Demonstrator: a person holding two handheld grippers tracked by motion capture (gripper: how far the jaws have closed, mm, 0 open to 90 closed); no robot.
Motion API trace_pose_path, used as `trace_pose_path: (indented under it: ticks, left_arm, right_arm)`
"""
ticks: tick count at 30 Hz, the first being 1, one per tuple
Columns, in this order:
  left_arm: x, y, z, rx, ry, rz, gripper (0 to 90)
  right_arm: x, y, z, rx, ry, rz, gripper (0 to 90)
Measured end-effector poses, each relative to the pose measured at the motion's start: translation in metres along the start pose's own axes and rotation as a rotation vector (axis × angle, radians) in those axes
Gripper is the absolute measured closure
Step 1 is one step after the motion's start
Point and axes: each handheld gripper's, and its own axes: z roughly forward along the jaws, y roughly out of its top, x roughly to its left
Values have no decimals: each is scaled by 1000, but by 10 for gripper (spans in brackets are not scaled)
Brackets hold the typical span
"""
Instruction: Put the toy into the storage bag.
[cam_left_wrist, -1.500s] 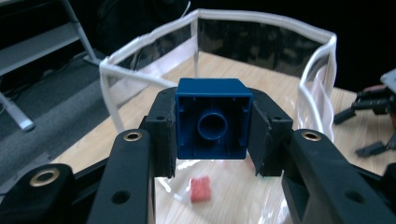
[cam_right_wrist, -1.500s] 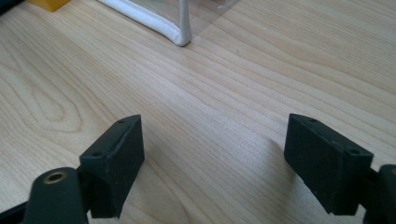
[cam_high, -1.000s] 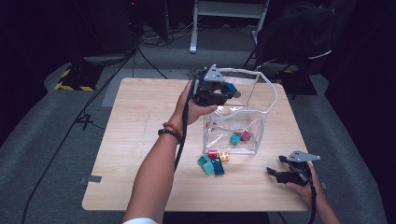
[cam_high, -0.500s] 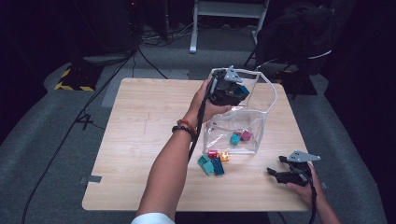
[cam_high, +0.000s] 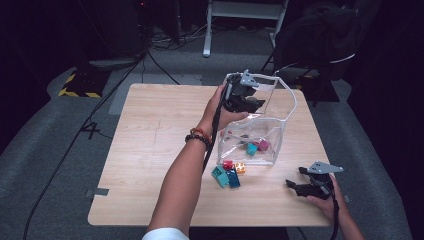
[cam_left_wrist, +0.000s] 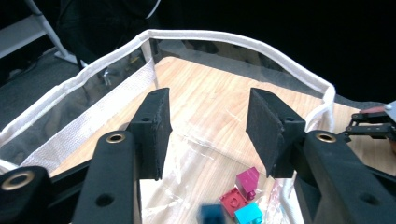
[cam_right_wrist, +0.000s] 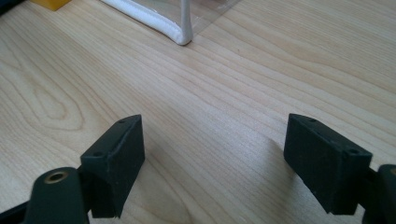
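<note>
I see the clear bag standing upright on the right half of the tabletop, mouth up, its white-edged rim spread wide; its long axis runs away from me toward the far edge.

My left tongs hang over the bag's mouth near its far end, pointing down into it. The left forearm stretches diagonally up from the bottom edge, with a beaded band at the wrist, and the hand wraps the tool from the near side. In the left gripper view the jaws stand partly apart and have just been opening; nothing sits between the pads, and a small dark blue block, blurred, shows below them inside the bag.

My right tongs rest low at the near right corner of the tabletop, well apart from the bag, pointing left. Their jaws are wide apart with only bare wood between them.

Counting blocks: on the bag's floor in the left gripper view I make out three more, a magenta block, a red block and a cyan block, touching one another. Outside, just beside the bag's near wall, I count four: a red one, an orange one, a teal one and a blue one.
</note>
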Motion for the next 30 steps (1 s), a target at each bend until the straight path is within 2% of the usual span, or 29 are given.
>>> trace_pose_path:
  ticks: [5,7,10,13,16,23,30]
  left_arm:
    - [-1,0,-12,-3,14,27,476]
    - [-1,0,-17,3,37,31,462]
    - [1,-2,-25,-9,58,12,401]
    - [2,-6,-34,-23,73,7,333]
    - [3,-10,-45,-15,84,14,258]
    - [12,-31,-76,-27,121,-10,202]
    - [28,-61,-102,-26,154,-55,185]
  right_arm:
    - [0,0,0,-1,1,2,208]
    - [0,0,0,0,1,2,208]
    - [0,0,0,0,1,2,208]
    - [0,0,0,-2,1,3,208]
    - [0,0,0,-3,1,3,208]
    - [0,0,0,-3,0,4,207]
    - [0,0,1,-2,-3,8,205]
